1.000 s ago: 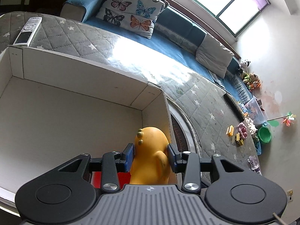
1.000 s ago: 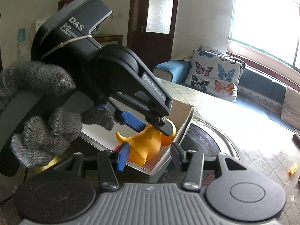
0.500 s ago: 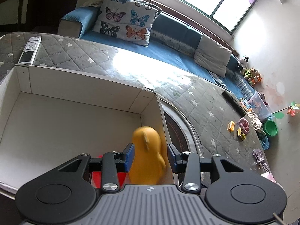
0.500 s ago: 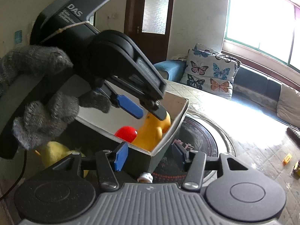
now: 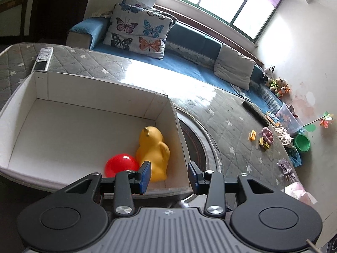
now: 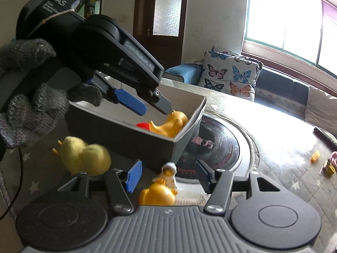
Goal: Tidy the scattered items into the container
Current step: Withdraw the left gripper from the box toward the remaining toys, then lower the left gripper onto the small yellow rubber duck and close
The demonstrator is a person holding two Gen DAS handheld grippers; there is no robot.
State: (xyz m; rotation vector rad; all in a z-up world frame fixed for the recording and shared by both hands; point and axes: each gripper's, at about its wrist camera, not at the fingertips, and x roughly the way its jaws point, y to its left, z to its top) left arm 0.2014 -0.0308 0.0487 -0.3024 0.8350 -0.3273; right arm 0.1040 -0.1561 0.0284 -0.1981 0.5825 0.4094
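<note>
- Resting in the box (image 5: 164, 105), the orange duck (image 5: 152, 150) sits released; left gripper (image 5: 168, 174) gapes wide, empty.
- Right gripper (image 6: 166, 174), wide and empty, nears the small gold figure (image 6: 160, 193): likely light, hard, slippery; pinch its round body.

The left wrist view looks steeply down from close above the near corner of a white box (image 5: 84, 126), facing a blue sofa (image 5: 189, 48) and window. The right wrist view sits lower beside the box (image 6: 130, 139), looking across its outer wall toward the same sofa (image 6: 280, 86). Both share the box, the yellow duck (image 5: 152, 147) (image 6: 170, 124) inside, and the butterfly cushion (image 5: 139, 35) (image 6: 229, 76).
</note>
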